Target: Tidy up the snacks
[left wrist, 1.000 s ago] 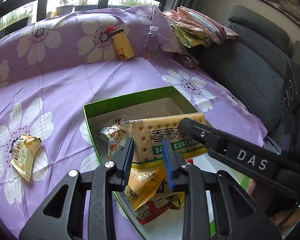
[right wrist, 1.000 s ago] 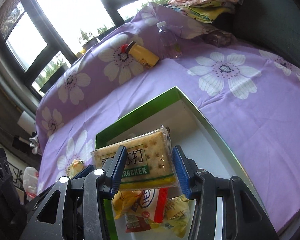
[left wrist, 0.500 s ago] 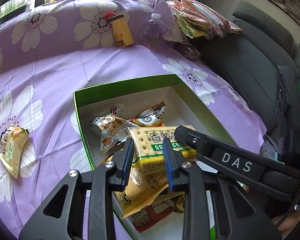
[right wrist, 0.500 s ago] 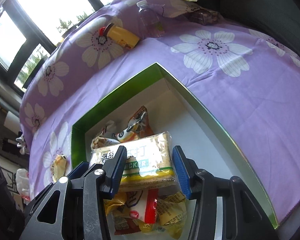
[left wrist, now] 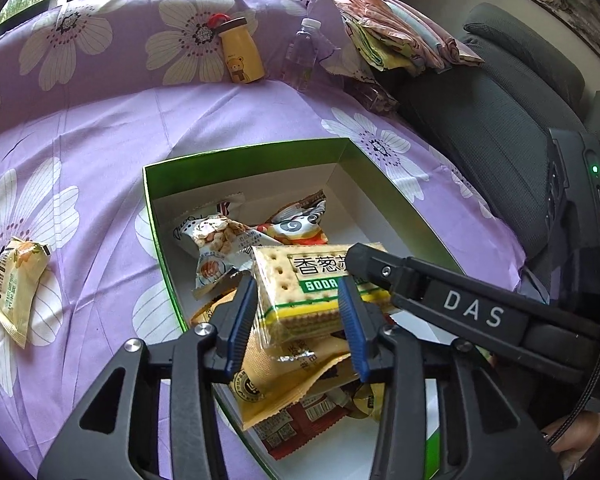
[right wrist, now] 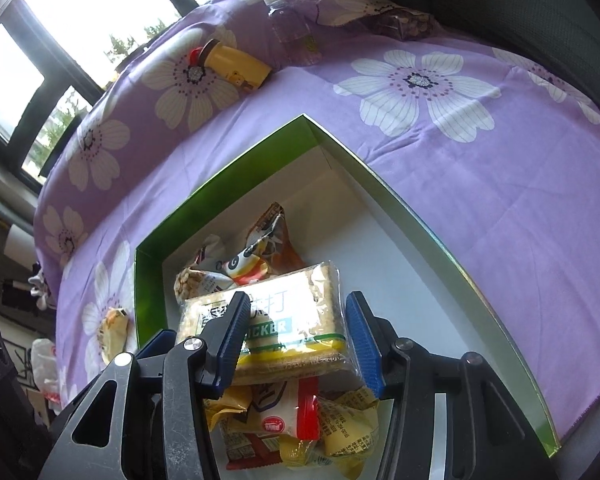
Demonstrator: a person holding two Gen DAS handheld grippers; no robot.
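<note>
A loose yellow snack packet [left wrist: 14,280] lies on the purple cloth [left wrist: 100,140] at nine o'clock of the green box [left wrist: 240,152]. The left gripper [left wrist: 298,320] has just been opening; its pads stand off the soda cracker pack [left wrist: 300,280] between them. The right gripper [right wrist: 296,336] straddles the pack too, apparently let go. The pack rests on the snacks inside, so placing looks done. Next: withdraw and fetch the yellow packet.
</note>
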